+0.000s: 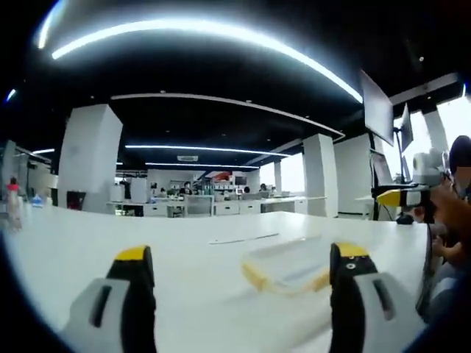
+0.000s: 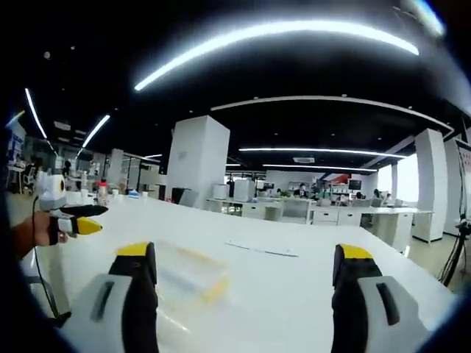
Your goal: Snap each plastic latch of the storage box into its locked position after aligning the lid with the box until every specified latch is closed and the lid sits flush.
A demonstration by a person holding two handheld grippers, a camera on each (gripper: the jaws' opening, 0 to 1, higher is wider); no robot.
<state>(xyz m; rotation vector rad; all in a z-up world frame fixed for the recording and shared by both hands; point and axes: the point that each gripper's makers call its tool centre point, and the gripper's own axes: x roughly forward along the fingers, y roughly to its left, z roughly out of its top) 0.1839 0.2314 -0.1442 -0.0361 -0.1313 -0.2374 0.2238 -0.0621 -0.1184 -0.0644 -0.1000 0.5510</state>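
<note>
You are holding the left gripper (image 1: pixel 239 273) low over the white table (image 1: pixel 88 243) with its jaws standing wide apart and nothing between them. The storage box (image 1: pixel 288 271), a clear container with yellow latches, is lying on the table just ahead of the yellow tip of the jaw on the right of the left gripper view, partly hidden behind it. At the right edge of that view the right gripper (image 1: pixel 401 196) is hovering well above the table, beyond the box.

In the right gripper view the right gripper (image 2: pixel 243 273) is also spread wide and gripping nothing. The storage box (image 2: pixel 193 276) is sitting just beyond the jaw on the left of that view, blurred, with one yellow latch (image 2: pixel 215 290) showing on its near side. Further left of the box, your hand (image 2: pixel 37 232) is carrying the left gripper (image 2: pixel 82 218).
</note>
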